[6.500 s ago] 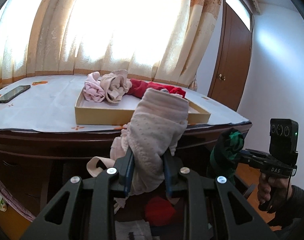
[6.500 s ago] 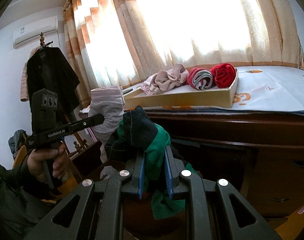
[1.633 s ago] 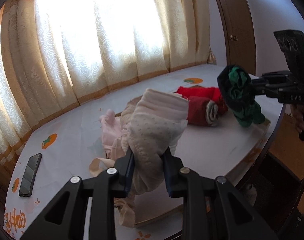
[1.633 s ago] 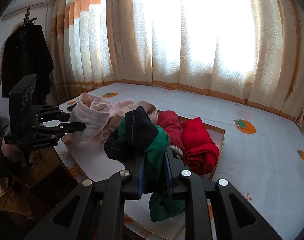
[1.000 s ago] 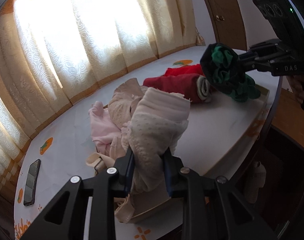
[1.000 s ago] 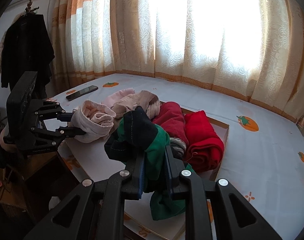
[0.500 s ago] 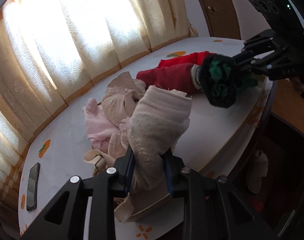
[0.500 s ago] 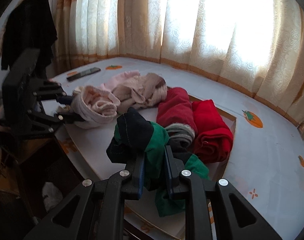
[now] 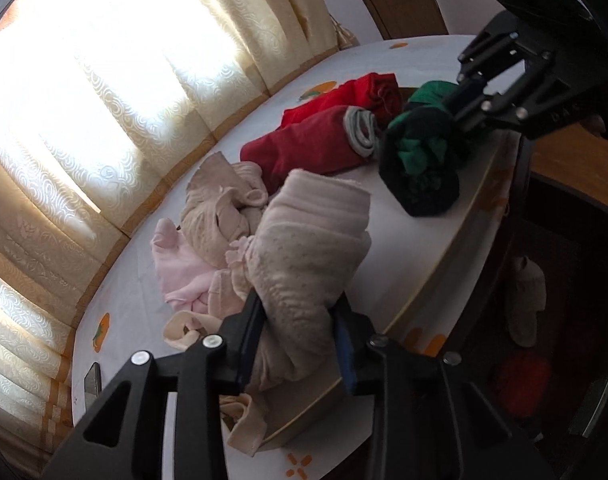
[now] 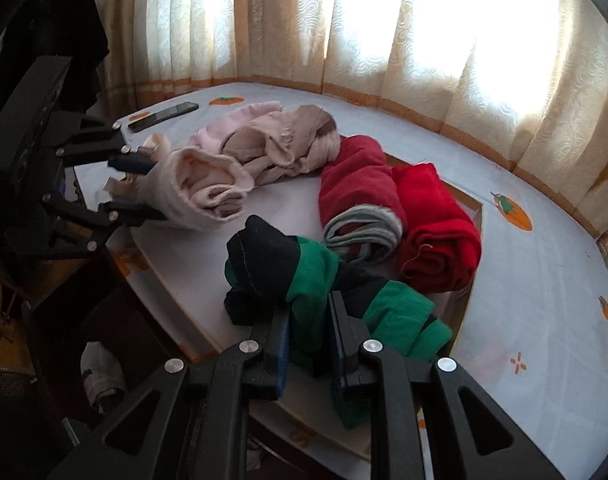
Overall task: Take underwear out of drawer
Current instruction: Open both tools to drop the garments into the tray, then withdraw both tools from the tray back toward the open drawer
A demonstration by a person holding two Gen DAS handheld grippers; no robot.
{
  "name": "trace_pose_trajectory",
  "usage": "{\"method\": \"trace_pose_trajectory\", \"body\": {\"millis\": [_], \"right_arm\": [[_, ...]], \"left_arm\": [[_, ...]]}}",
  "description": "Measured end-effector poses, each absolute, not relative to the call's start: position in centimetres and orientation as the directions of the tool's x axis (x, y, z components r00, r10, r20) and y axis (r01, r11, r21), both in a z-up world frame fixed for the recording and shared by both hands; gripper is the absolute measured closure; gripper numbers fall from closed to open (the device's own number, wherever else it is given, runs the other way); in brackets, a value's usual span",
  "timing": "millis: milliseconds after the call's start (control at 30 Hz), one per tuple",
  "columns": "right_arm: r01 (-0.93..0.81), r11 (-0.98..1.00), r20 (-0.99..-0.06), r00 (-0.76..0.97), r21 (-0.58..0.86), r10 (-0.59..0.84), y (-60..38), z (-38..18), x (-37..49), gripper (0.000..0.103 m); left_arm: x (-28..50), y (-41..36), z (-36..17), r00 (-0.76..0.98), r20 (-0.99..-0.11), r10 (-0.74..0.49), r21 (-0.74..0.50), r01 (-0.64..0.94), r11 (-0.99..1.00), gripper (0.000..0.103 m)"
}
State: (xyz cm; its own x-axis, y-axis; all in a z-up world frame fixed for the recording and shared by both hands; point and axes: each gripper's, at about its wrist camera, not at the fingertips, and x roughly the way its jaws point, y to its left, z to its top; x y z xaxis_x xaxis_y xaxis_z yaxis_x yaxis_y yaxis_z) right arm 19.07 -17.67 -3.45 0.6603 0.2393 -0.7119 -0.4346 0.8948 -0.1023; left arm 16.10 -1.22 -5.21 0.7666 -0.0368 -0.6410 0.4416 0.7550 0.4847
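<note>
Right gripper (image 10: 308,320) clamped on green-and-black underwear (image 10: 304,272) over shallow box (image 10: 474,216) with two red rolls (image 10: 436,224), beige garments (image 10: 288,144).

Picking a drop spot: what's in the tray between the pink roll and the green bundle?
In the right wrist view, bare white tray floor lies between the pink roll and the green bundle; nothing rests there.

A soft, dotted beige knit underwear roll (image 9: 308,248) is looking matt and slightly fuzzy. The green-and-black cotton garment (image 10: 304,276) is showing smooth stitched hems. Two red fleecy cloth rolls (image 10: 436,220) are appearing plush. The shallow tan cardboard tray (image 9: 480,196) is looking matt.
</note>
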Motion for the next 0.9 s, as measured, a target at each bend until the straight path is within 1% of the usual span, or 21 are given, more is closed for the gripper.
{"method": "trace_pose_trajectory", "body": {"millis": [67, 167, 200, 300, 367, 400, 433, 467, 533, 633, 700, 800, 867, 900], "right_arm": [[-0.437, 0.895, -0.714, 0.654, -0.089, 0.248, -17.8, -3.5, 18.9, 0.084], [-0.433, 0.899, -0.707, 0.653, -0.057, 0.27, -18.2, -3.3, 18.7, 0.083], [-0.435, 0.899, -0.705, 0.653, -0.05, 0.277, -18.3, -3.3, 18.5, 0.083], [-0.442, 0.896, -0.697, 0.656, -0.041, 0.292, -18.2, -3.4, 18.0, 0.077], [-0.444, 0.896, -0.69, 0.659, -0.035, 0.3, -18.1, -3.4, 17.8, 0.072], [-0.444, 0.896, -0.684, 0.662, -0.029, 0.306, -18.1, -3.4, 17.8, 0.069], [-0.443, 0.896, -0.679, 0.665, -0.024, 0.311, -18.1, -3.3, 17.7, 0.063], [-0.439, 0.898, -0.671, 0.67, -0.013, 0.318, -18.2, -3.3, 17.7, 0.058], [-0.431, 0.902, -0.658, 0.676, 0.01, 0.331, -18.4, -3.1, 17.8, 0.049], [-0.411, 0.91, -0.648, 0.681, 0.045, 0.339, -18.7, -3.0, 18.0, 0.048], [-0.406, 0.912, -0.64, 0.686, 0.056, 0.345, -18.7, -3.0, 17.6, 0.046], [-0.399, 0.915, -0.623, 0.702, 0.057, 0.345, -18.6, -2.8, 16.7, 0.039], [-0.404, 0.912, -0.611, 0.705, 0.07, 0.36, -18.7, -2.7, 16.3, 0.035], [-0.404, 0.911, -0.61, 0.702, 0.084, 0.368, -18.7, -2.7, 16.2, 0.035]], "left_arm": [[16.1, -1.0, -5.1, 0.765, -0.642, -0.048, 0.465, 0.438, 0.769, 0.068], [15.7, -0.4, -4.6, 0.759, -0.644, -0.099, 0.393, 0.438, 0.808, 0.063], [15.5, -0.2, -4.5, 0.755, -0.644, -0.122, 0.364, 0.443, 0.819, 0.059], [15.0, 0.0, -4.2, 0.758, -0.633, -0.156, 0.313, 0.435, 0.845, 0.055], [14.7, 0.0, -4.0, 0.757, -0.63, -0.176, 0.28, 0.432, 0.857, 0.05], [14.6, 0.1, -3.8, 0.756, -0.626, -0.192, 0.258, 0.433, 0.863, 0.044], [14.4, 0.0, -3.6, 0.757, -0.621, -0.204, 0.243, 0.434, 0.868, 0.041], [14.3, 0.0, -3.5, 0.76, -0.614, -0.214, 0.23, 0.431, 0.872, 0.04], [14.3, 0.0, -3.1, 0.766, -0.603, -0.222, 0.211, 0.422, 0.882, 0.033], [14.4, 0.1, -2.7, 0.779, -0.586, -0.223, 0.192, 0.401, 0.896, 0.033], [14.3, 0.4, -2.5, 0.779, -0.578, -0.242, 0.156, 0.397, 0.904, 0.033], [14.0, 1.0, -2.4, 0.788, -0.565, -0.243, 0.116, 0.367, 0.923, 0.029], [14.0, 1.1, -2.7, 0.791, -0.568, -0.229, 0.111, 0.349, 0.931, 0.029], [14.2, 1.1, -2.9, 0.793, -0.571, -0.212, 0.115, 0.333, 0.936, 0.029]]}}
